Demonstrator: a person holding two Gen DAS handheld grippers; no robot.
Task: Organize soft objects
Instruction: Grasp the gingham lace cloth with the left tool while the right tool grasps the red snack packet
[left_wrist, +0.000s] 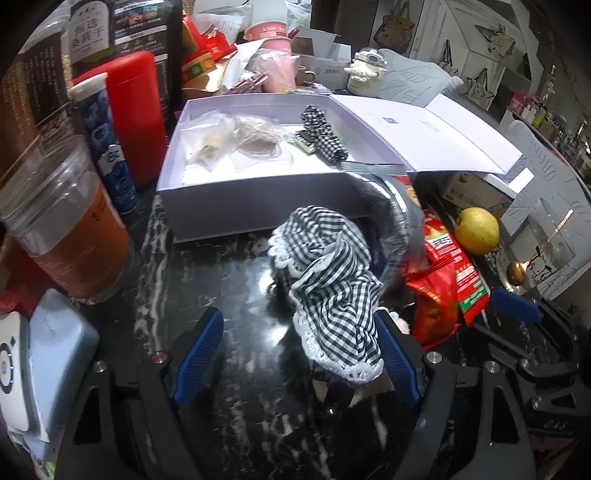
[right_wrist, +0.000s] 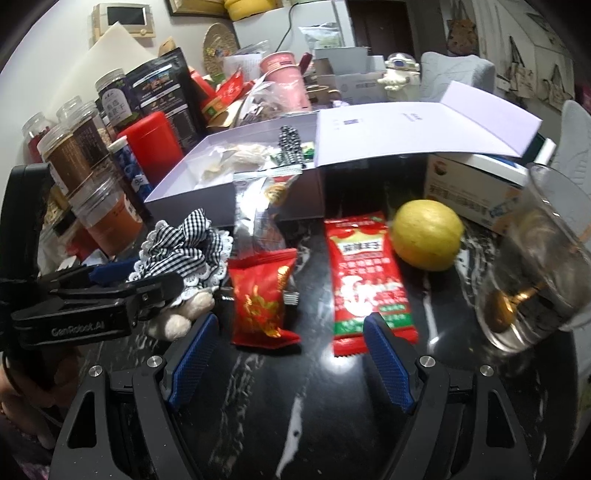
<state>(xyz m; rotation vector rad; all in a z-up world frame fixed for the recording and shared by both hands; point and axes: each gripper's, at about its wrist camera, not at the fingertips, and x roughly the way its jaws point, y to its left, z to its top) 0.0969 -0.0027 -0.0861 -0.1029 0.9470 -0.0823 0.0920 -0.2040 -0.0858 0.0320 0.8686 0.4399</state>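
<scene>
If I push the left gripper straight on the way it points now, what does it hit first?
Most likely the checked cloth with the lace trim: it already lies between the open fingers of the left gripper, close to the right one. Beyond it stands the wall of the white box. Depth is uncertain.

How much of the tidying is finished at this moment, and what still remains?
Done: one gingham piece and some clear bags already lie in the open box. In hand: nothing; the left gripper is open around the gingham toy on the counter, not pressing it, and the right gripper is open and empty. Left: the toy must still go into the box.
</scene>
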